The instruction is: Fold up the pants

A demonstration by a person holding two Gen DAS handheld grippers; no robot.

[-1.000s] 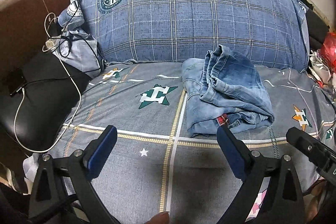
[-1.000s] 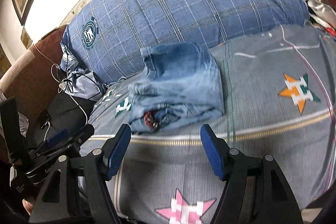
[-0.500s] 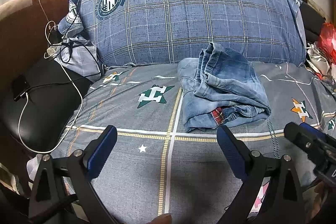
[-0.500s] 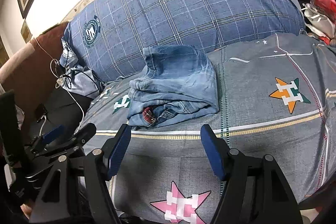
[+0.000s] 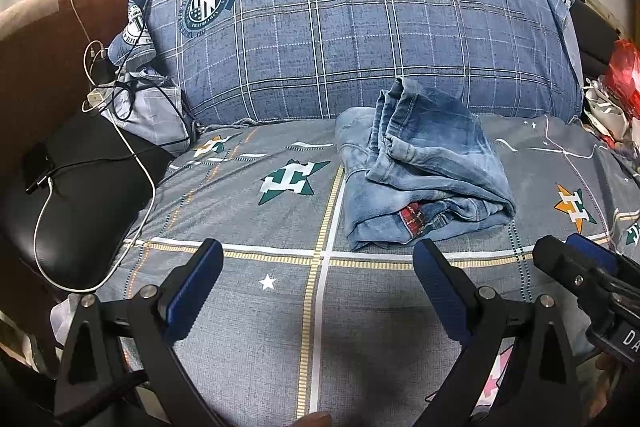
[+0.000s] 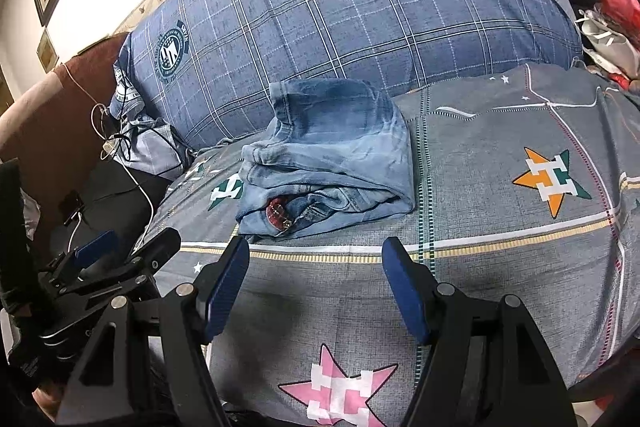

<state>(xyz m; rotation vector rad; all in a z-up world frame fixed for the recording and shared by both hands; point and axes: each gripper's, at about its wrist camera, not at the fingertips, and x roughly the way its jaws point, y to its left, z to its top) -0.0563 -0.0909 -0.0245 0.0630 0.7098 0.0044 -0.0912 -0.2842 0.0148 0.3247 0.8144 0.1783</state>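
So the jeans (image 5: 424, 183) are sitting folded into a chunky bundle on the bed (image 5: 240, 307), a bit right of centre in the left wrist view and just above centre-left in the right wrist view (image 6: 328, 159). The far edge of the bundle rests right up against the big blue plaid pillow (image 5: 360, 39) that fills the upper half of both frames. A bit of red plaid lining (image 5: 414, 221) peeks out of the open side of the fold facing the cameras.

The left gripper (image 5: 316, 287) sits low in its own frame with both fingers spread wide, nothing between them, hovering over the grey star-print sheet short of the jeans. The right gripper (image 6: 316, 287) is the same deal: fingers wide apart, empty, with the bundle just beyond the tips. Neither one touches the denim. Each gripper also shows up in the other's view, the right one at the lower right edge of the left wrist frame (image 5: 580, 275) and the left one at the lower left of the right wrist frame (image 6: 120, 259).

Over on the left side of both frames there's a dark cushion (image 5: 80, 195) with a white cable (image 5: 132, 151) and a black cable draped over it, plus a brown headboard (image 5: 40, 59) behind. Some red and white stuff (image 5: 616, 75) is piled at the far right edge.
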